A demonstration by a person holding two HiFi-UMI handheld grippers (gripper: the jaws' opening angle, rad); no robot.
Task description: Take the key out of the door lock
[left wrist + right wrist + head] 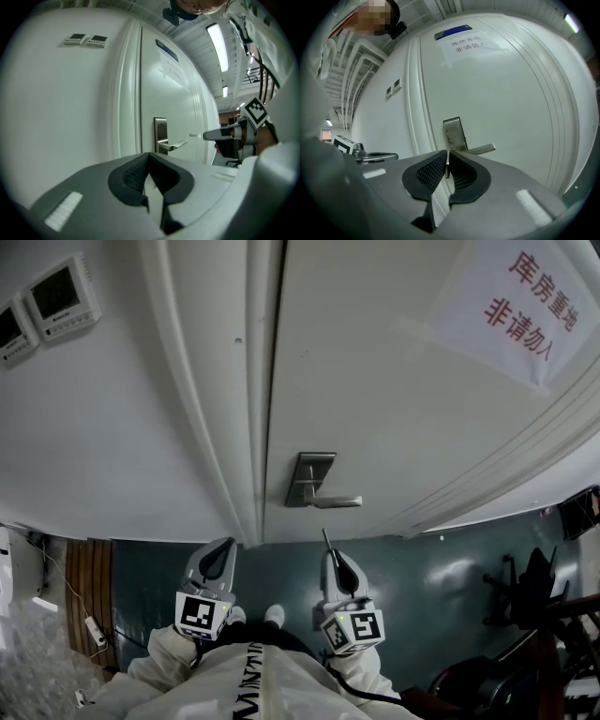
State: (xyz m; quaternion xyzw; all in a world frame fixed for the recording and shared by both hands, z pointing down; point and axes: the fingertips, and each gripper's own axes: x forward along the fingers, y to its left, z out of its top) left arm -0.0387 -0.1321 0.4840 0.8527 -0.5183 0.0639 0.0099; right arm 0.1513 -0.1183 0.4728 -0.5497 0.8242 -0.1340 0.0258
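Since the key [447,168] sits pinched in the right gripper [329,553] at lower centre of the head view, clear of the lock plate [309,472], removal looks done; left gripper [227,546] is clenched, empty; nothing apparently remains.

Left gripper [149,155] jaws together (tips meeting), white door [180,93] ahead, lever handle [175,146]

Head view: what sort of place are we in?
Probably an indoor corridor outside a storeroom: a closed white door with a metal lever handle, a paper notice on it in red Chinese characters marking a storeroom with no entry, and two wall control panels beside the frame.
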